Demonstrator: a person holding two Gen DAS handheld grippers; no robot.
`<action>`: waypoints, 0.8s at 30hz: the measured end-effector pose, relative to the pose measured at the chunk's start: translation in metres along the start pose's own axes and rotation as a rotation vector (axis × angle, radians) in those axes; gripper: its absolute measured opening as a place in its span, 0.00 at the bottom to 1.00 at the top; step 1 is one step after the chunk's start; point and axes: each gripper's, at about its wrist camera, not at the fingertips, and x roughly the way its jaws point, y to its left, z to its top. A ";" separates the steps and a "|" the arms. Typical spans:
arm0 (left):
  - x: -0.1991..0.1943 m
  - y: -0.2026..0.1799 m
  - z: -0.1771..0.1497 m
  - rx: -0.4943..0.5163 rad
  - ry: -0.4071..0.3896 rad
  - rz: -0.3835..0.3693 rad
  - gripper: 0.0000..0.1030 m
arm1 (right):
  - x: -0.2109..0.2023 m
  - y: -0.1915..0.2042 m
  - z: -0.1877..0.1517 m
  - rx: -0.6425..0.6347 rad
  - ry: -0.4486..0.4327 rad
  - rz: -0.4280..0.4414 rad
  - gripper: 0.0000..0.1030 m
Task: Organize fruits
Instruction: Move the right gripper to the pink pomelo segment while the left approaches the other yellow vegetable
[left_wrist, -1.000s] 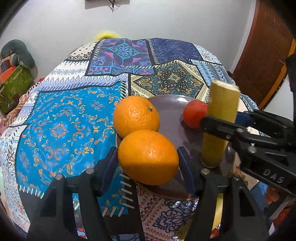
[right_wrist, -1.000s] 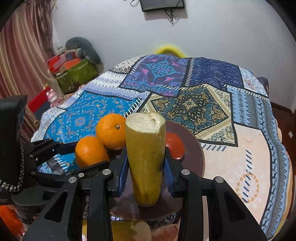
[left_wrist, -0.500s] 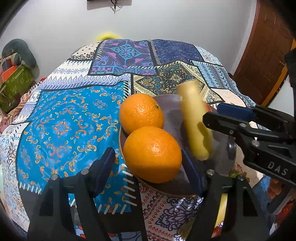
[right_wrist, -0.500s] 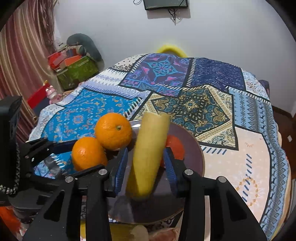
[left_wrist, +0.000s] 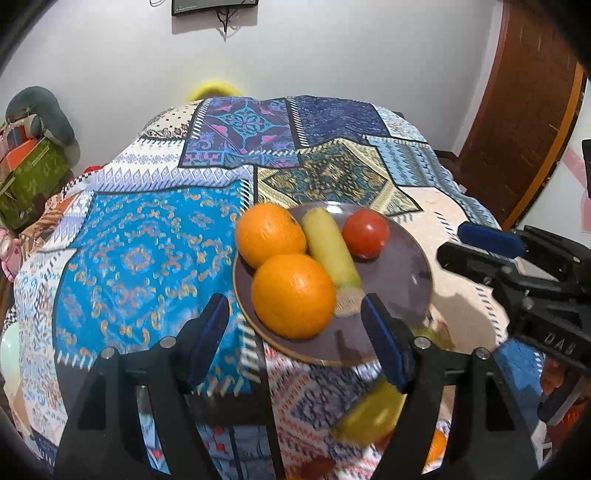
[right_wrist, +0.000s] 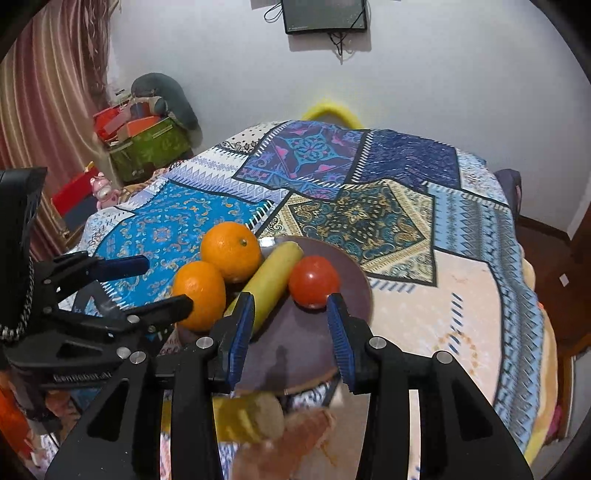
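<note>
My left black two-finger gripper with blue pads (left_wrist: 295, 336) points down at a slant, its jaws wide apart, and the pads press on nothing. My right black gripper with blue pads (right_wrist: 291, 332) also tilts downward. Its jaws stand narrower but apart, and nothing is clamped between them. The two grippers are near each other, side by side.

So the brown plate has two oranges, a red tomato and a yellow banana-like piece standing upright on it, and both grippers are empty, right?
Nearly. The yellow piece is not upright: it lies on its side on the brown plate, between the oranges and the tomato, as the right wrist view shows. Both the left gripper and the right gripper are indeed empty.
</note>
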 end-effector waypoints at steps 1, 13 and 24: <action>-0.003 -0.001 -0.004 0.003 0.007 -0.003 0.72 | -0.005 -0.001 -0.002 0.003 -0.003 -0.002 0.36; -0.028 -0.039 -0.042 0.080 0.065 -0.048 0.72 | -0.060 -0.003 -0.044 0.085 -0.023 -0.045 0.44; -0.009 -0.059 -0.061 0.130 0.108 -0.041 0.63 | -0.063 0.001 -0.071 0.106 0.010 -0.067 0.50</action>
